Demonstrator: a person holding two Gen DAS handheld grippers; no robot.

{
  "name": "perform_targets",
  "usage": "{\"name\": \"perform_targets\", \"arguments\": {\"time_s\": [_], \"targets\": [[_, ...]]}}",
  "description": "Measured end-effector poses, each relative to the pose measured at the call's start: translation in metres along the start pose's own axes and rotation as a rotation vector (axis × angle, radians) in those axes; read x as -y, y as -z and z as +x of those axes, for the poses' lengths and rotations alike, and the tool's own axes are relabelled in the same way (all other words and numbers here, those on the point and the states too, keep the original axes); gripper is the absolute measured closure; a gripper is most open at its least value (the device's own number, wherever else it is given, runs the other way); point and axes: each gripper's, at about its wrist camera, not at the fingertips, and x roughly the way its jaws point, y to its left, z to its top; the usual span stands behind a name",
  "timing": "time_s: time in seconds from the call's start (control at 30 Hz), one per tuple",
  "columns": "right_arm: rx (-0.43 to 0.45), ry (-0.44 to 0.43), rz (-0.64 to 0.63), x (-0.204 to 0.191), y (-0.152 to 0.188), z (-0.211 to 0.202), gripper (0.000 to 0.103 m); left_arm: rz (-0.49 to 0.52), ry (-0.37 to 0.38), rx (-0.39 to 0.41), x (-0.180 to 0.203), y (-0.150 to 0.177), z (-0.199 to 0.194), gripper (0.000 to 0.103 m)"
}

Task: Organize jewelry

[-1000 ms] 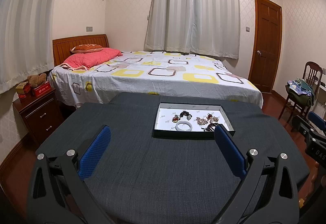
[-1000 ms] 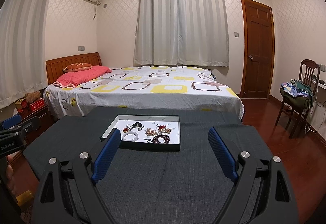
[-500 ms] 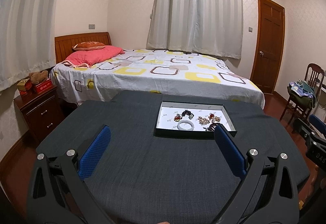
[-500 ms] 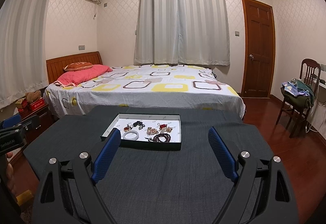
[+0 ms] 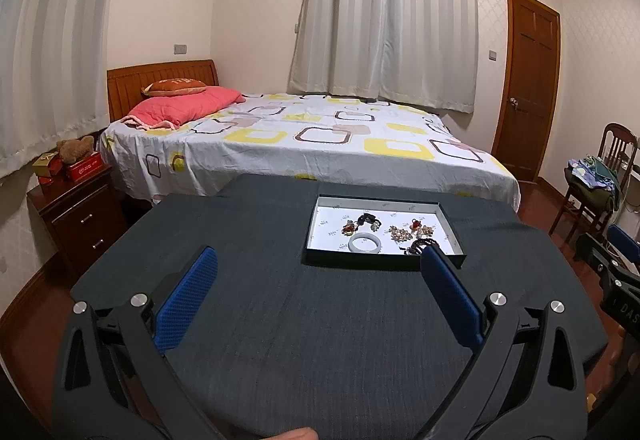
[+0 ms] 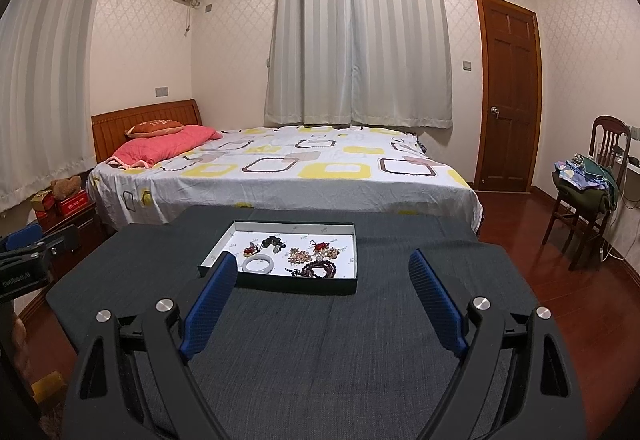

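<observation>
Too small to identify singly: jewelry pieces (image 6: 298, 254) clustered toward the tray's (image 6: 296, 226) near right corner, reading only as red, dark and pale clumps. Masked by the left gripper's right fingertip (image 5: 434, 260): part of the dark bead strand (image 5: 418, 246). Cropped at the left-wrist frame's right edge: the right gripper (image 5: 616, 260). Cut by the bottom edge: a fingertip (image 5: 294, 435).

1 tray (image 6: 348, 286), 1 white bangle (image 6: 258, 264), 1 dark bead strand (image 6: 319, 269), approx 4 small charms, 2 tools.
</observation>
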Motion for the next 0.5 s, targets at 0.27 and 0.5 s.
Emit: {"name": "perform_targets", "arguments": {"time_s": [0.27, 0.5], "targets": [[-0.002, 0.000, -0.002, -0.002, 0.002, 0.001, 0.018, -0.011, 0.013, -0.017, -0.001, -0.001, 0.004, 0.004], [-0.012, -0.003, -0.004, -0.003, 0.009, 0.004, 0.018, -0.029, -0.002, -0.043, -0.005, -0.001, 0.013, 0.004]]}}
